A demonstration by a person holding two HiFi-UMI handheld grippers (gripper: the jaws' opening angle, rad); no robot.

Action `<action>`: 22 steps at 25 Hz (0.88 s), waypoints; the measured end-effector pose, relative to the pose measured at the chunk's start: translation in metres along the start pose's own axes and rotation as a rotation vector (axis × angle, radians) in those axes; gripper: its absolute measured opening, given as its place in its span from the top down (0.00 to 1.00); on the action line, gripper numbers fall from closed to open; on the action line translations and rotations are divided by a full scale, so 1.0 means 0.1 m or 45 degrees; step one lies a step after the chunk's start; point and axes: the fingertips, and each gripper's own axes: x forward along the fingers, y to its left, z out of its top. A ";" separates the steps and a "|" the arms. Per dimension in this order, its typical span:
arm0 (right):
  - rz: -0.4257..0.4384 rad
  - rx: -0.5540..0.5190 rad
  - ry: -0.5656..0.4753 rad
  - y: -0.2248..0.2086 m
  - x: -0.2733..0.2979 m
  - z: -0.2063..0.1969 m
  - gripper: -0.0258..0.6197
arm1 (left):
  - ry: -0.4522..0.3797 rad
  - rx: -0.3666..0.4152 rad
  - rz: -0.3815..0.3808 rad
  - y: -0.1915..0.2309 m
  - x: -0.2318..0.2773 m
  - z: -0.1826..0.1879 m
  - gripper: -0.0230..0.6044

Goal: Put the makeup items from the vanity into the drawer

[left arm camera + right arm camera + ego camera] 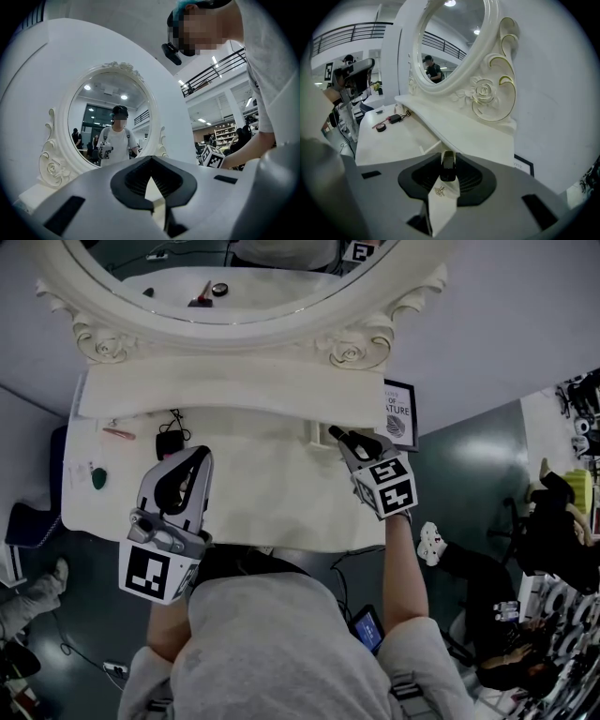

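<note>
My right gripper (345, 439) hovers over the back right of the white vanity top (272, 498), just under the mirror shelf, shut on a small dark makeup stick (335, 433). In the right gripper view the stick (447, 168) stands upright between the jaws (447, 174). A low white drawer edge (423, 149) shows just beyond it. My left gripper (199, 457) is raised over the front left of the top, its jaws together on nothing (151, 180). A red pencil (119, 434), a black box with a cable (169, 442) and a green item (98, 478) lie at the left.
The oval mirror (234, 277) in its carved white frame rises behind the shelf (234, 390). A framed print (400, 413) leans by the wall at the right. A seated person (553, 521) is on the floor side to the right. A round black compact (381, 128) lies near the pencil.
</note>
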 end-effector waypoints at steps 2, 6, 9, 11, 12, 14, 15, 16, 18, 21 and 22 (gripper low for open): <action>0.002 -0.001 0.018 -0.01 0.04 -0.02 0.81 | 0.000 0.003 0.008 0.01 -0.01 0.00 0.94; 0.006 -0.006 0.046 -0.03 0.11 -0.04 0.80 | 0.007 0.005 0.028 0.02 -0.02 -0.01 0.94; 0.005 -0.008 0.064 -0.04 0.15 -0.07 0.80 | 0.010 0.007 0.038 0.02 -0.02 -0.01 0.94; 0.001 -0.011 0.070 -0.05 0.17 -0.08 0.80 | 0.012 0.008 0.044 0.02 -0.03 -0.02 0.94; -0.001 -0.010 0.071 -0.05 0.18 -0.08 0.80 | 0.013 0.009 0.046 0.01 -0.03 -0.02 0.94; -0.005 -0.006 0.073 -0.06 0.20 -0.08 0.80 | 0.016 0.012 0.050 0.01 -0.03 -0.03 0.94; -0.006 -0.005 0.075 -0.06 0.21 -0.08 0.80 | 0.017 0.013 0.051 0.01 -0.04 -0.03 0.94; -0.006 -0.004 0.075 -0.06 0.21 -0.08 0.80 | 0.018 0.013 0.052 0.01 -0.04 -0.03 0.94; -0.005 -0.003 0.072 -0.06 0.21 -0.08 0.80 | 0.020 0.014 0.052 0.00 -0.03 -0.03 0.94; -0.008 -0.005 0.071 -0.06 0.21 -0.07 0.80 | 0.021 0.017 0.050 -0.02 -0.02 -0.03 0.94; -0.011 -0.005 0.072 -0.06 0.21 -0.07 0.80 | 0.023 0.018 0.050 -0.03 -0.02 -0.03 0.94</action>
